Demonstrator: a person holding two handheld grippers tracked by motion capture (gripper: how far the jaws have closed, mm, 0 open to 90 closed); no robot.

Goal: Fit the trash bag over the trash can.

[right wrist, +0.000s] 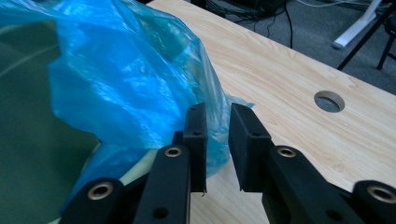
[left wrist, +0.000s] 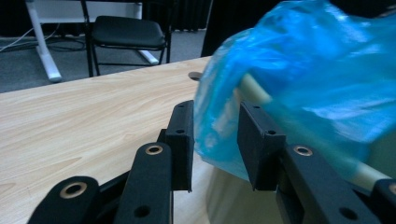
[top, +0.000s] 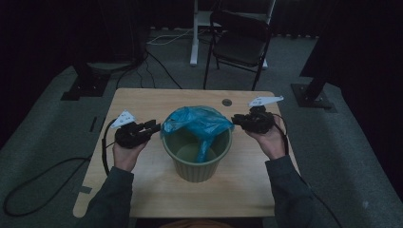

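Note:
A pale green waste bin (top: pixel 197 167) stands in the middle of the wooden table (top: pixel 142 190). A blue plastic bag (top: pixel 195 121) lies crumpled over its rim and hangs partly inside. My left gripper (top: pixel 154 127) sits at the bin's left rim. In the left gripper view its jaws (left wrist: pixel 215 109) stand apart, with a loose fold of the bag (left wrist: pixel 299 70) between them and a gap on each side. My right gripper (top: pixel 236 119) is at the bin's right rim. Its jaws (right wrist: pixel 217 112) are also parted, with the bag's edge (right wrist: pixel 126 79) hanging loose between them.
A round cable hole (top: pixel 226 102) is in the table behind the bin, close to the right gripper (right wrist: pixel 329 101). A dark folding chair (top: pixel 242 42) and a white desk leg (top: pixel 195 33) stand beyond the table's far edge. Cables trail on the floor to the left.

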